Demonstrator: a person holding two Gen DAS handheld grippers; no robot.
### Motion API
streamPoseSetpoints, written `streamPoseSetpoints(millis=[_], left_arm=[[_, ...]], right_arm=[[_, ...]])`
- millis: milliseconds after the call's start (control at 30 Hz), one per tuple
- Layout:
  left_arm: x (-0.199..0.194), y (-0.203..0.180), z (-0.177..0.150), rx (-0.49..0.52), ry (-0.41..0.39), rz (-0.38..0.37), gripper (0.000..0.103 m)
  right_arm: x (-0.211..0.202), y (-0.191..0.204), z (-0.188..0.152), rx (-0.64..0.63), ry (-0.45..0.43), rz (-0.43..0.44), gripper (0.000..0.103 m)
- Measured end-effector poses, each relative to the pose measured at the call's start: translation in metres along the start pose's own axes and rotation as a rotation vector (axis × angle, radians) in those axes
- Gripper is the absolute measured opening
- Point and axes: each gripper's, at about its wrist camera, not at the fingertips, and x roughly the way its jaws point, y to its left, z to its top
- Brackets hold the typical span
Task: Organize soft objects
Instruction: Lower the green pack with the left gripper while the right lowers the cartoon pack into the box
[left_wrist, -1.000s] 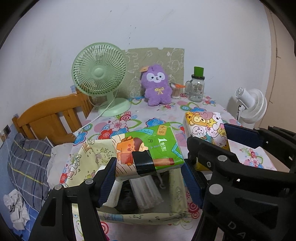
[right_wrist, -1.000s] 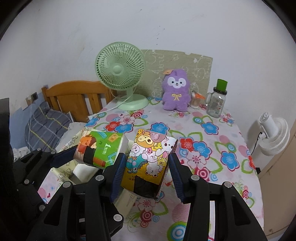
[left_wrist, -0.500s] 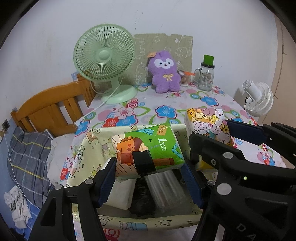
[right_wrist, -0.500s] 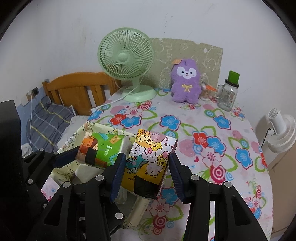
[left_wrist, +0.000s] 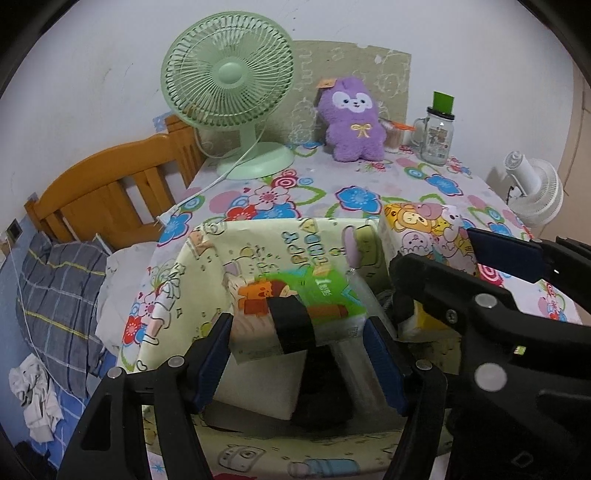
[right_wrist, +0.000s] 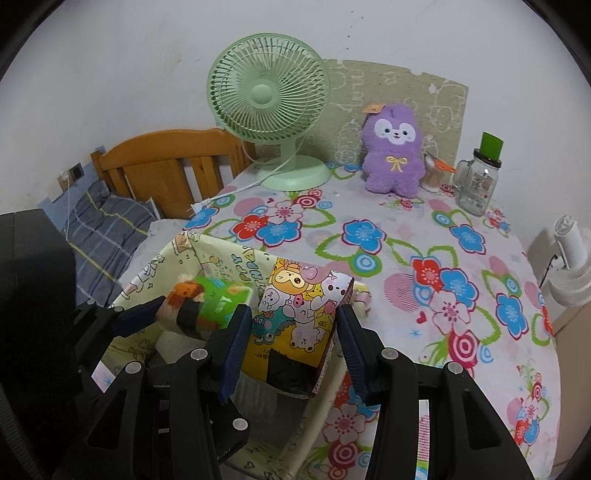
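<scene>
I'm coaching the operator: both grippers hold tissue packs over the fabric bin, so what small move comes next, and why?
Probably lower the green pack further, then open the left gripper: it hangs over the bin, above the items inside, not resting on them.

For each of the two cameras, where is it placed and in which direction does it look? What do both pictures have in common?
Left wrist: on the left gripper, looking along its jaws, shut on the green tissue pack, down into the yellow fabric bin; the right gripper shows at right.
Right wrist: on the right gripper, jaws shut on the cartoon tissue pack over the bin's right edge; the left gripper shows at left.
Shared: both packs, the bin, green fan, purple plush, floral tablecloth.
</scene>
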Motion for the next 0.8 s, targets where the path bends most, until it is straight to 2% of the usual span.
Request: streamPoseSetpoints(millis=[200, 567, 800], left_arm=[[0.003, 0.007, -0.001, -0.019, 0.012, 0.026, 0.084], [-0.002, 0.015, -0.006, -0.024, 0.020, 0.068, 0.095], [-0.007, 0.016, -0.009, -0.024, 0.020, 0.065, 0.097]], right_arm=[[0.006, 0.004, 0.002, -0.006, 0.002, 0.023, 0.051], [0.012, 0.015, 0.001, -0.022, 0.003, 0.060, 0.051], [0.013, 0.019, -0.001, -0.038, 0.004, 0.059, 0.053]])
